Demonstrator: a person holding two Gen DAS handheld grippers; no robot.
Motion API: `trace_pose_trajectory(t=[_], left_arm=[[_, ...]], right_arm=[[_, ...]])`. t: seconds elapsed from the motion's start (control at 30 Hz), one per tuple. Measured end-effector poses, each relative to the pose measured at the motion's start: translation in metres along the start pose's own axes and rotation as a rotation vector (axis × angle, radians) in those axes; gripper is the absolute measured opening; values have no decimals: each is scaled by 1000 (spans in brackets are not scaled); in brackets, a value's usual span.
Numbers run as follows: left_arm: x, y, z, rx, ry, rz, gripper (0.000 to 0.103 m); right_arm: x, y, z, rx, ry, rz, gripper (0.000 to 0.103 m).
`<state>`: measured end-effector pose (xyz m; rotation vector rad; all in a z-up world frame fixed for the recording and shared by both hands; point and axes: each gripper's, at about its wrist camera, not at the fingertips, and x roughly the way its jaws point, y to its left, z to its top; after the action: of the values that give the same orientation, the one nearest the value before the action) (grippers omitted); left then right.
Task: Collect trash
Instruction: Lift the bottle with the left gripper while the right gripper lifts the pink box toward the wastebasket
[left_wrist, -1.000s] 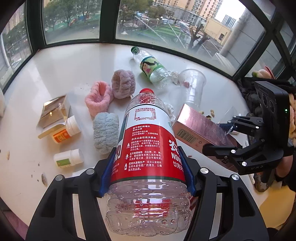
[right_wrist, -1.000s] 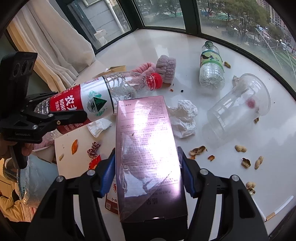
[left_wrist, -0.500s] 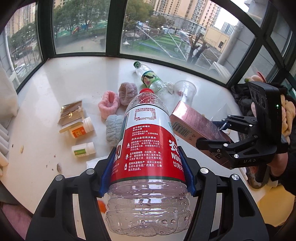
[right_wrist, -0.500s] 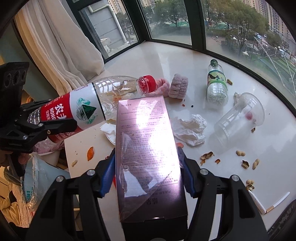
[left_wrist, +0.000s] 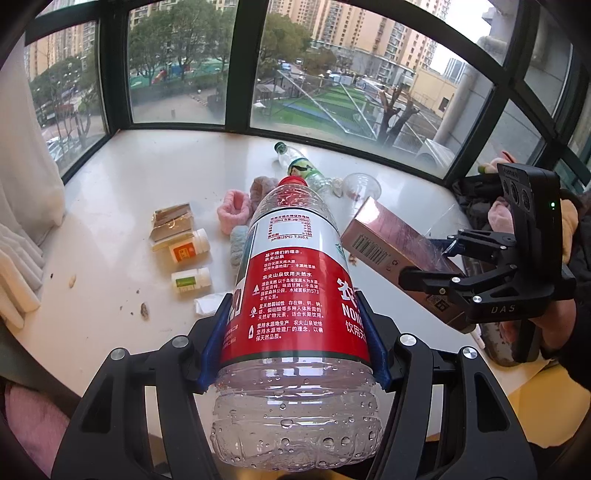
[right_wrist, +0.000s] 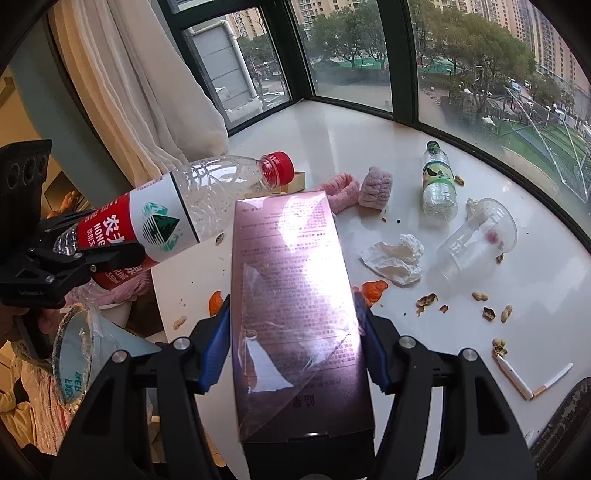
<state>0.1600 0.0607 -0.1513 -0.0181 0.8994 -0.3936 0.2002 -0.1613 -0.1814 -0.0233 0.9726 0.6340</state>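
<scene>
My left gripper is shut on a large empty water bottle with a red label and red cap, held above the near table edge; the bottle also shows in the right wrist view. My right gripper is shut on a shiny pink carton, also seen in the left wrist view. On the white table lie a small green-label bottle, a clear plastic cup, a crumpled tissue, peanut shells, orange peel and two cigarettes.
Fluffy pink and grey wristbands, two small pill bottles, and a gold box lie on the table's left. A bin lined with a plastic bag stands below the table's left edge. Curtains hang at left.
Both grippers have pulled back and risen from the table with the bottle and carton still held; the table items look farther away and more window shows.
</scene>
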Motion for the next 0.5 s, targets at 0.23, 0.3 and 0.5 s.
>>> trace_pose_trajectory(t=[0.23, 0.3, 0.5], left_arm=[[-31, -6, -18, 11, -26, 14, 60], [-39, -7, -24, 11, -35, 21, 60], [-67, -5, -47, -3, -55, 39, 60]], right_arm=[[-20, 29, -10, -40, -12, -5, 59], [-24, 35, -14, -49, -14, -4, 59], [-31, 58, -24, -78, -17, 6, 59]])
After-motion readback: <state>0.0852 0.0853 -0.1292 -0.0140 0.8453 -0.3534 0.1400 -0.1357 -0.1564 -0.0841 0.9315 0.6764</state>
